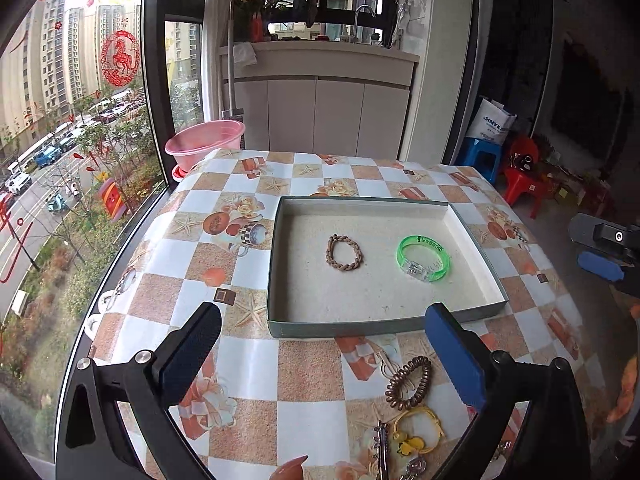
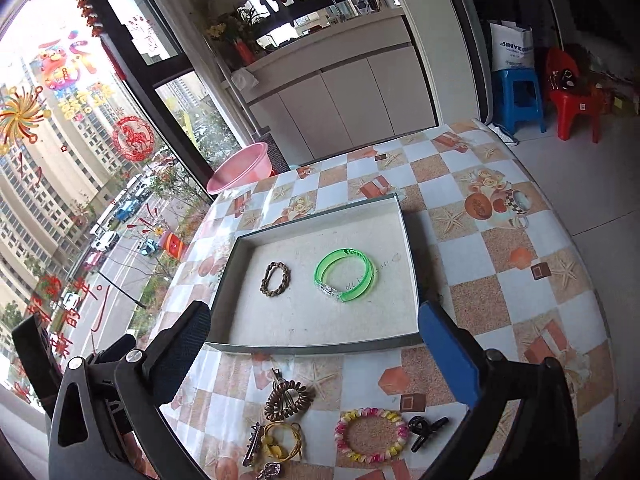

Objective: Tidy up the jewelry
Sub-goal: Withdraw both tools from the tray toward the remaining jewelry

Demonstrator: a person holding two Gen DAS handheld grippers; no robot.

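We kept the left gripper and the right gripper released and empty above the near edge of the checkered tabletop. The shallow grey cardboard tray served as the collection point. It already held the brown braided bracelet and the translucent green plastic bangle, laid well apart, apparently so each stays easy to pick out. Unsorted items lay outside the tray, near its front wall: a brown spiral hair tie, a yellow cord bracelet, a pink-and-yellow beaded bracelet and a black hair claw.
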